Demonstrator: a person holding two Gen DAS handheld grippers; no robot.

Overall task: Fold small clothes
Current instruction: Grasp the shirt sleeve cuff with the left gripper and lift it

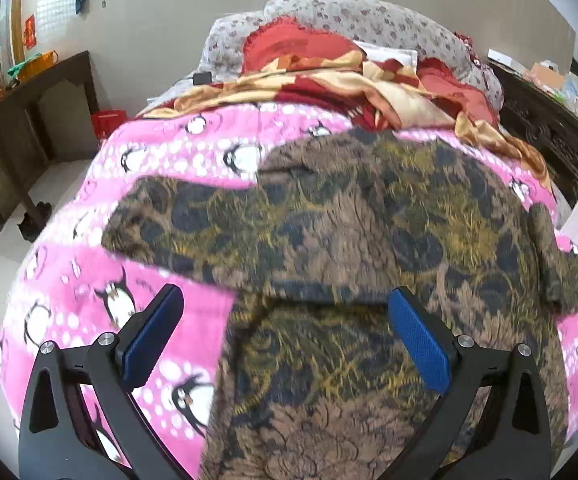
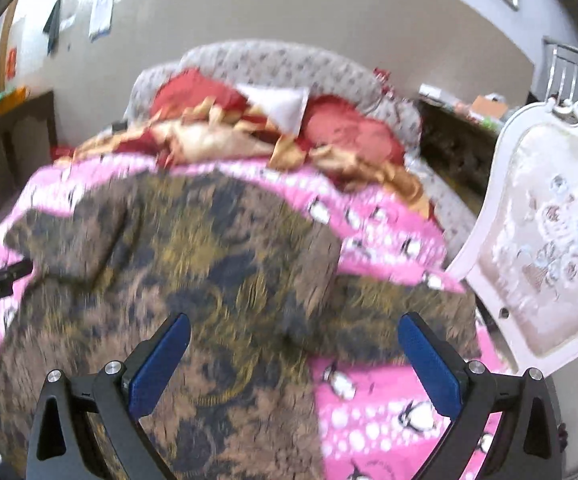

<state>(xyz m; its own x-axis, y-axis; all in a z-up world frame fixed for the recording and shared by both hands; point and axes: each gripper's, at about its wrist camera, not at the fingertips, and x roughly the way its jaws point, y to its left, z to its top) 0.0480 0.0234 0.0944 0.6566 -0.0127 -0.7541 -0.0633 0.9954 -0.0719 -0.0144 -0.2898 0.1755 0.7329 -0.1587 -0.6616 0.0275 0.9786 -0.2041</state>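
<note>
Risk I see: both grippers, left (image 1: 285,336) and right (image 2: 293,364), hang spread apart and empty over the brown patterned garment (image 1: 349,240), so a shallow pinch may snag the pink penguin blanket (image 1: 177,152) too.

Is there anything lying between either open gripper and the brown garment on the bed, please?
Nothing visible does. The garment lies spread on the pink blanket, directly below the left gripper and right gripper, with no other item on top of it.
</note>
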